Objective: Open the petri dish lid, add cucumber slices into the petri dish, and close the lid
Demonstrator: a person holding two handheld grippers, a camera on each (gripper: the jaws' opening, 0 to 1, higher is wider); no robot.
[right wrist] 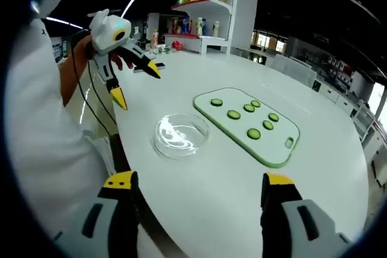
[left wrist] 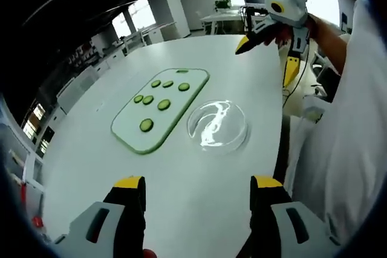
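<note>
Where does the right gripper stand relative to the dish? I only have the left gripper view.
Observer: In the right gripper view, the petri dish lies ahead of the right gripper, toward its left jaw. The cutting board lies toward its right jaw.
Operator: Is anything between its jaws?
Observer: No. They stand wide apart with nothing between them, back at the table's near edge.
Operator: How does my left gripper look from there?
Observer: The left gripper is held up over the table's edge beside the person, jaws apart and holding nothing, with cables hanging below it.
</note>
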